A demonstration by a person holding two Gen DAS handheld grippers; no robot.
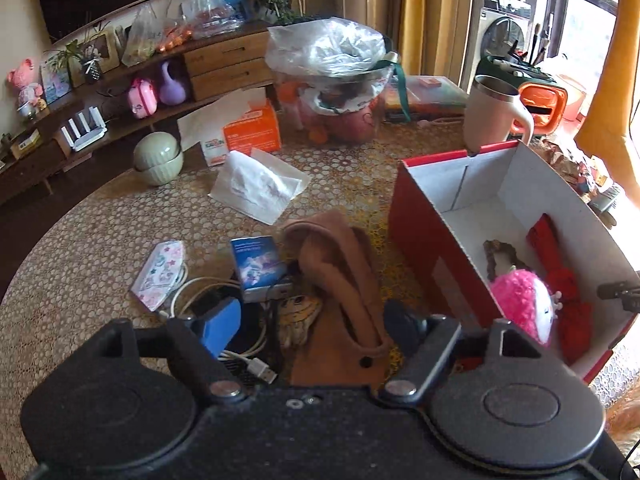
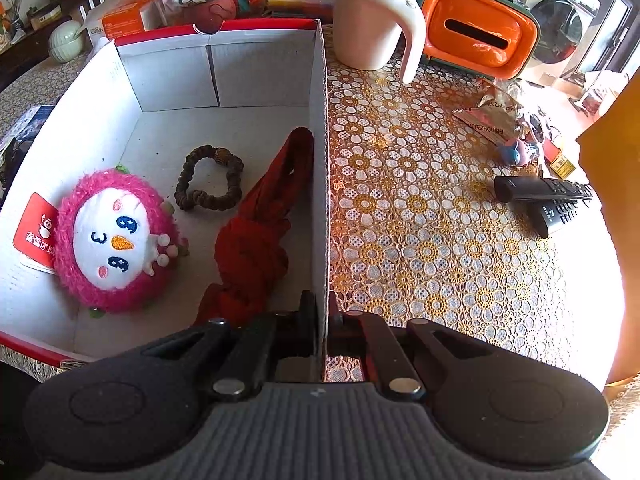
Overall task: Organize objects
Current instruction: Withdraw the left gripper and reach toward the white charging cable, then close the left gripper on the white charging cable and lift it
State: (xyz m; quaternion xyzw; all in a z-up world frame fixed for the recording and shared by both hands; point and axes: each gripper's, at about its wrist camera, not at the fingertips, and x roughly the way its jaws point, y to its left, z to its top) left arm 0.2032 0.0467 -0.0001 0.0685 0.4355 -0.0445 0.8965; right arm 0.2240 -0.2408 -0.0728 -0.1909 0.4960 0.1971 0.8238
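Sorting partly done: three things boxed, more waiting

The right gripper point(image 2: 322, 316) jaws pinch the box point(image 2: 320, 160) wall; plush toy point(image 2: 114, 242), bracelet point(image 2: 208, 182) and red umbrella point(image 2: 256, 236) lie inside. Ahead of the left gripper point(image 1: 316, 320) wide, empty jaws, brown glove point(image 1: 340, 280), mask point(image 1: 160, 274) and cables point(image 1: 224, 320) wait on the worktop point(image 1: 100, 232).

A lived-in home living room is showing here: a lace-patterned tablecloth point(image 2: 420, 208) is covering the table, a wooden shelf unit point(image 1: 120, 92) is holding toys and a photo frame point(image 1: 100, 48), yellow curtains point(image 1: 432, 16) are hanging, and a washing machine point(image 2: 560, 24) is standing behind.
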